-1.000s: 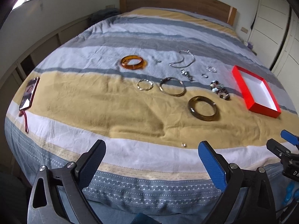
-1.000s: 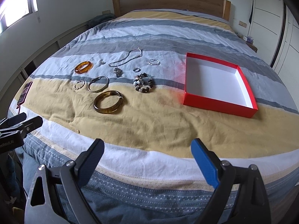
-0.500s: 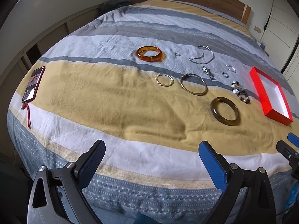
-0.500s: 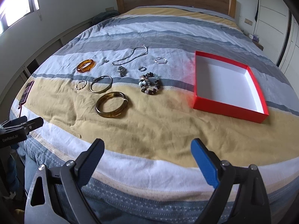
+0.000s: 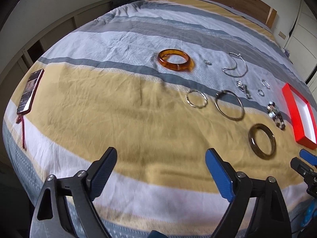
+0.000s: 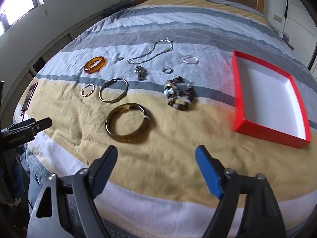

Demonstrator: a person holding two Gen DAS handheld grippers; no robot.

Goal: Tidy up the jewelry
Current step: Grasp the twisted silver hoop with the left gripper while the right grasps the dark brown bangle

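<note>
Plainly, in the left wrist view the left gripper was held with its jaws spread wide and nothing between them, above the near yellow band of the striped bedspread. The jewelry was laid out well ahead: an amber bangle, a twisted ring-shaped bracelet, a thin metal bangle just beside it, a dark olive bangle nearest, and a silver chain farther off. A phone was seen well apart at the left edge. A risk was judged here: the soft, creased cloth could be pinched together with a thin bracelet, since such pieces lie flat against it. Compared with the frame a second earlier, the whole spread was seen larger and nearer, and the red box had been pushed toward the right edge.

In the right wrist view the right gripper was likewise spread and empty, with the dark olive bangle just ahead and the beaded bracelet beyond. The red box stood open, with nothing seen inside it. The chain was judged liable to slip or trail if caught at one point only. Against the earlier frame, the items were seen closer, and the box edge was blurred by motion.
</note>
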